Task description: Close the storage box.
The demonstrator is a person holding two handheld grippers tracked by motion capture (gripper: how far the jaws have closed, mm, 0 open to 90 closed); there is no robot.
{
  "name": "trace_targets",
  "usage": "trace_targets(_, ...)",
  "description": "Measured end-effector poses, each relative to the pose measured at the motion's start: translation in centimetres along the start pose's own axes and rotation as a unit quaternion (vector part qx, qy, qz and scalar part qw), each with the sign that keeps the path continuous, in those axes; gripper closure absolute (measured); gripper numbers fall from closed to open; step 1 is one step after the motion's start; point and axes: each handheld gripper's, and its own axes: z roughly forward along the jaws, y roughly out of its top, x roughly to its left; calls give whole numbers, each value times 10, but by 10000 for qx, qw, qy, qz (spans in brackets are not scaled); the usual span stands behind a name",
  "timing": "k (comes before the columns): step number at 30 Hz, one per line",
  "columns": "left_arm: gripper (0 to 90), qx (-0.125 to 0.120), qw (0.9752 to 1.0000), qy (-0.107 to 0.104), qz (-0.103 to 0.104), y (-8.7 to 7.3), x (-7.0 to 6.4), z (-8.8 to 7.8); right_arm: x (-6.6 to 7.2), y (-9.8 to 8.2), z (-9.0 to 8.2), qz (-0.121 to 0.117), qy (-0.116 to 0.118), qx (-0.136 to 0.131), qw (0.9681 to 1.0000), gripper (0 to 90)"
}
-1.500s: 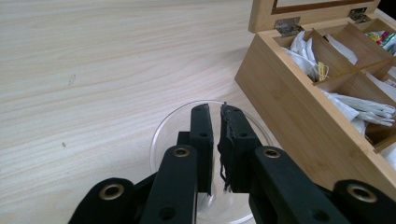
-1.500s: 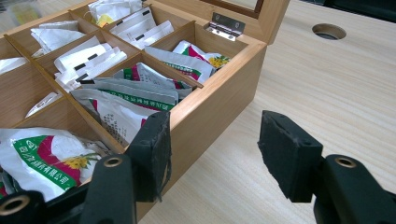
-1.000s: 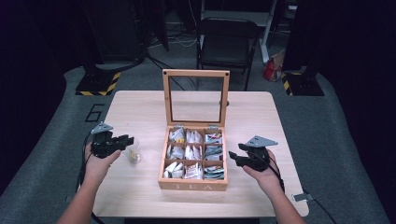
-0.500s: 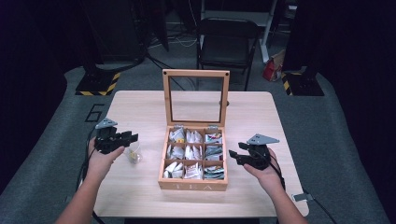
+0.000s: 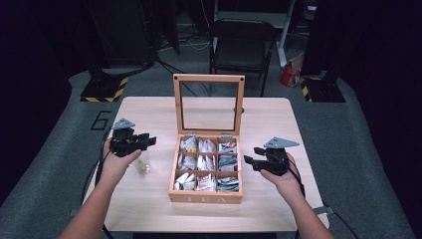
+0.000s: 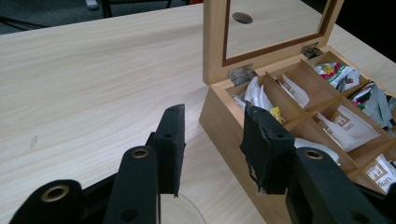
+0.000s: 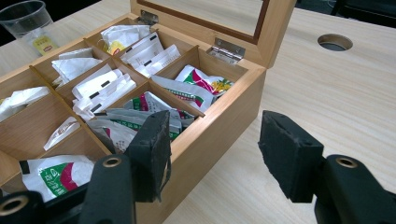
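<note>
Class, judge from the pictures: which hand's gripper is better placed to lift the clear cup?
Left. The left gripper hovers right above the clear cup; the tea box separates the right gripper from it.

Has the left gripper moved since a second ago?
Yes. In the high view the left gripper has risen off the clear cup toward the table's far edge, its fingers opening with nothing between them.

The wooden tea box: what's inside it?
The wooden tea box has nine compartments, its lid raised. White tea bag packets fill most; green and red packets fill one side column. What lies beneath the top packets is covered.
</note>
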Motion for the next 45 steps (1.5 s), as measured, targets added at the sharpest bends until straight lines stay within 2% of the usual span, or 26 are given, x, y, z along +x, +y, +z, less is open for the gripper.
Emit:
trace_targets(12,574,-9,9998,-149,142,18,-12,8,-8,25,8,-61,62,155,9998,428)
trace_targets(20,560,8,9996,-201,193,18,-17,10,-13,47,15,-69,86,174,9998,428)
trace_targets(25,551,-38,9997,-200,138,19,-18,11,-17,60,18,-29,154,103,9998,429)
trace_targets(29,542,-27,9997,-211,141,18,-18,11,-20,68,23,-107,137,160,9997,431)
trace_targets(34,534,-36,9996,-222,153,18,-19,10,-28,75,31,74,112,147,9998,431)
trace_targets(45,498,7,9992,-334,225,20,-23,10,-41,89,40,277,7,105,9996,426)
